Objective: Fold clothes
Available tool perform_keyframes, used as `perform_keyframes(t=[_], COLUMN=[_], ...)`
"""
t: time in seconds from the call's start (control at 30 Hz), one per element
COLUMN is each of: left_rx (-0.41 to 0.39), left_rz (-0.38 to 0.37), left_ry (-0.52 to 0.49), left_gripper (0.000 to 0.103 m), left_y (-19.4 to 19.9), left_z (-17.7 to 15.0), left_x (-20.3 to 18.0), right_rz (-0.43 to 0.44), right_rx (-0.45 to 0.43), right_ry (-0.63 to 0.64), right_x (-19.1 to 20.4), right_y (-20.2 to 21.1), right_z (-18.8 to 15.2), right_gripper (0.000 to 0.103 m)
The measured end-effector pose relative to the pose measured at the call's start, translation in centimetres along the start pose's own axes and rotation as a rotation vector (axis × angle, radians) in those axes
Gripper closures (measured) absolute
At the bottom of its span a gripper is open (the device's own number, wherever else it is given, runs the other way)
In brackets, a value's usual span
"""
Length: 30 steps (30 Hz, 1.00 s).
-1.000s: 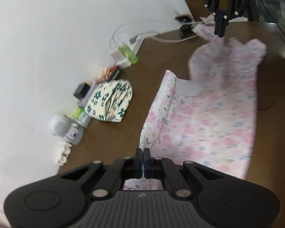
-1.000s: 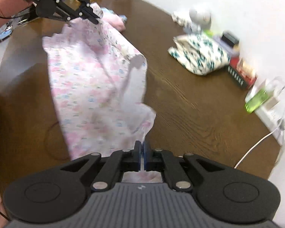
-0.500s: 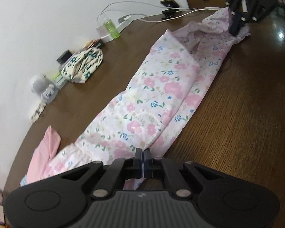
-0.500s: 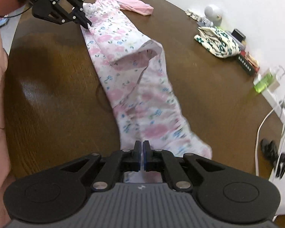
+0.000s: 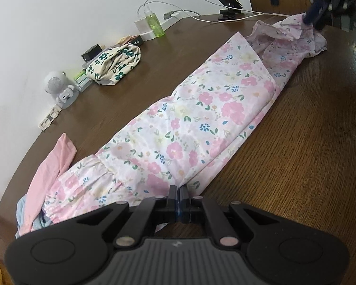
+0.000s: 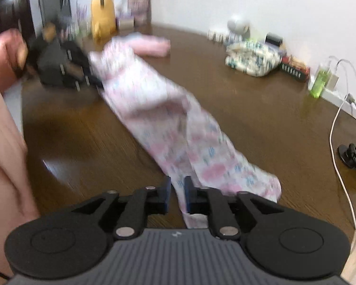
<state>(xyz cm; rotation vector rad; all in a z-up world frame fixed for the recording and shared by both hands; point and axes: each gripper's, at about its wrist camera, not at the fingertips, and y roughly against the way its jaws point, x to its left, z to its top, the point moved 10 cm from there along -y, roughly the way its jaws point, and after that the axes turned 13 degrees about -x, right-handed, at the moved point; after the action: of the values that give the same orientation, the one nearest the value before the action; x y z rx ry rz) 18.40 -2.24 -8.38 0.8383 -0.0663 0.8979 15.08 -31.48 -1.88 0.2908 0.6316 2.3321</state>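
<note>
A pink floral garment (image 5: 201, 118) lies stretched out in a long folded strip on the brown wooden table (image 5: 296, 166). My left gripper (image 5: 179, 198) is shut on its near hem edge. At the strip's far ruffled end sits my right gripper (image 5: 313, 21). In the blurred right wrist view, my right gripper (image 6: 177, 191) has its fingers parted, and the floral garment (image 6: 166, 123) edge lies slack between and below them. My left gripper (image 6: 92, 80) is a dark blur at the cloth's far end.
A plain pink garment (image 5: 57, 161) lies by the hem. A cream cloth bundle with green flowers (image 5: 114, 66), a white figurine (image 5: 57, 87), a green bottle (image 5: 155, 23), white cables (image 5: 185, 0) and a clip stand (image 6: 351, 156) line the wall. A pink sleeve (image 6: 2, 142) is at left.
The garment, held up in the air a second ago, now lies flat and long on the table. My right gripper has opened; the left stays shut on the hem.
</note>
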Motion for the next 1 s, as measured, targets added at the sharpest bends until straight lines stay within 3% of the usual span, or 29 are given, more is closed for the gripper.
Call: perform_keyframes(t=[0.07, 0.1, 0.2, 0.3, 0.43, 0.53, 0.7, 1.0], left_rx=[-0.005, -0.007, -0.015, -0.020, -0.031, -0.040, -0.047, -0.071], left_rz=[0.003, 0.004, 0.008, 0.009, 0.002, -0.004, -0.026, -0.068], left_ry=[-0.001, -0.002, 0.002, 0.006, 0.022, 0.034, 0.036, 0.033], left_gripper=[0.103, 0.103, 0.103, 0.103, 0.103, 0.103, 0.103, 0.103], left_y=[0.1, 0.2, 0.3, 0.3, 0.4, 0.5, 1.0, 2.2], left_z=[-0.1, -0.1, -0.2, -0.2, -0.3, -0.3, -0.2, 0.1], left_x=[-0.1, -0.2, -0.2, -0.2, -0.1, 0.0, -0.4, -1.2], right_rz=[-0.041, -0.078, -0.131, -0.121, -0.082, -0.070, -0.101, -0.117], right_rx=[-0.070, -0.103, -0.162, -0.179, -0.127, -0.062, 0.001, -0.040], right_ry=[-0.029, -0.043, -0.140, -0.219, -0.268, -0.260, -0.210, -0.198], right_x=[-0.4, -0.8, -2.5, -3.1, -2.8, -2.1, -0.9, -0.3], right_y=[0.3, -0.1, -2.4, -6.3, -11.5, -14.0, -14.8, -14.0], right_z=[2.0, 3.0, 5.1, 6.7, 7.2, 5.3, 1.6, 2.1], right_gripper=[0.060, 0.059, 0.059, 0.061, 0.070, 0.075, 0.075, 0.073])
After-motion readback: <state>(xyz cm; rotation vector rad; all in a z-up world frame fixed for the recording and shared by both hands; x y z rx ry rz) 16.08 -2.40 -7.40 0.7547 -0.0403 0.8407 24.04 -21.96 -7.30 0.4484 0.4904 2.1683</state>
